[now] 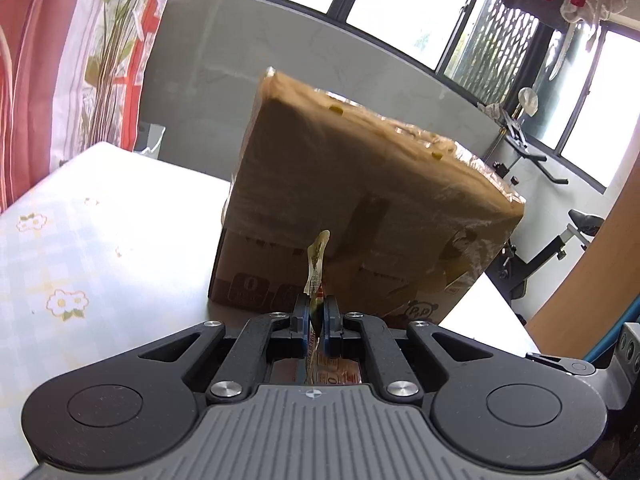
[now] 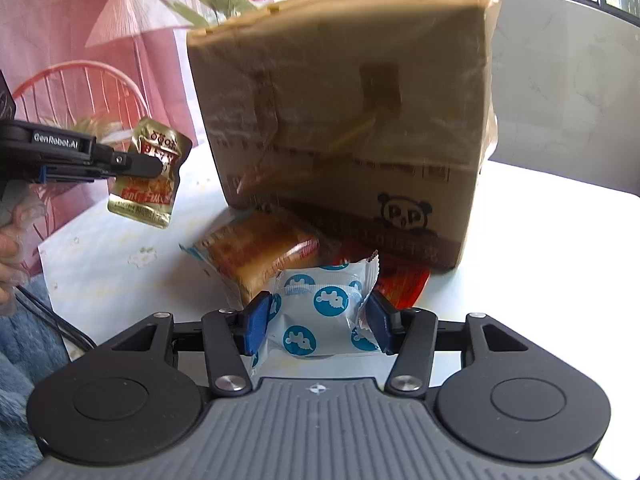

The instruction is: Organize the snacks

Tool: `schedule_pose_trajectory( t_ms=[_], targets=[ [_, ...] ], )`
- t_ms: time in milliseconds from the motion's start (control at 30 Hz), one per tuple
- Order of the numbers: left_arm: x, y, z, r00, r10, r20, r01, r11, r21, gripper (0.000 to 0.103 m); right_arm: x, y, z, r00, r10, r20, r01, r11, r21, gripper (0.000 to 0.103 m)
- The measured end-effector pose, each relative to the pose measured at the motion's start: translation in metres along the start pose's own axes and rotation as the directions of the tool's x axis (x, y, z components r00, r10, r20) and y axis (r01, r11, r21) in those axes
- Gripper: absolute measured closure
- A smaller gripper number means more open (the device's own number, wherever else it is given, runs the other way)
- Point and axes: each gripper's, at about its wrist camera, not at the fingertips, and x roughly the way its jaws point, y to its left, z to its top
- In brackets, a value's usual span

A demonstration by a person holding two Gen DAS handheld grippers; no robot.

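Left claw (image 2: 158,166) clamped on gold sachet (image 2: 146,178), held aloft left of box (image 2: 344,120); right claw (image 2: 320,326) straddles blue packet (image 2: 320,312) on table (image 2: 540,240), pads apart, box straight ahead.

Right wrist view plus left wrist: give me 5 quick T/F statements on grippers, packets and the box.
1. The left gripper is shut on a gold snack packet. True.
2. The right gripper has a red packet between its pads. False: the white packet with blue circles sits between them; the red packet lies behind it, by the box.
3. The cardboard box has a panda logo near its lower corner. True.
4. The gold packet rests on the table. False: it is held up in the air, clear of the surface.
5. The orange-brown cake packet lies on top of the box. False: it lies on the table, at the box's foot.
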Motion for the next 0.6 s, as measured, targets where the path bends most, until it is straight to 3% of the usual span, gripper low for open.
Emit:
schedule_pose_trajectory(
  t_ms=[133,367,467,600],
  targets=[
    [-0.018,-0.009,0.029,0.996,-0.023,0.091,0.016,0.997,0.074,0.096,-0.026,0.001,0.036,0.994,0.017,0.104,-0.014,0.999,-0.035,0.049],
    [-0.016,-0.029,0.1,0.976,-0.09,0.201,0.059,0.986,0.156,0.096,-0.052,0.0,0.128,0.946,0.074,0.316,-0.046,0.994,-0.095,0.049],
    [0.007,-0.034,0.128,0.975,-0.112,0.192,0.077,0.981,0.177,0.096,-0.04,0.0,0.163,0.936,0.075,0.343,-0.032,0.991,-0.127,0.049],
    [0.048,-0.035,0.16,0.981,-0.1,0.163,0.067,0.979,0.194,0.096,0.004,-0.005,0.203,0.959,0.028,0.283,0.009,0.992,-0.128,0.049]
  ],
)
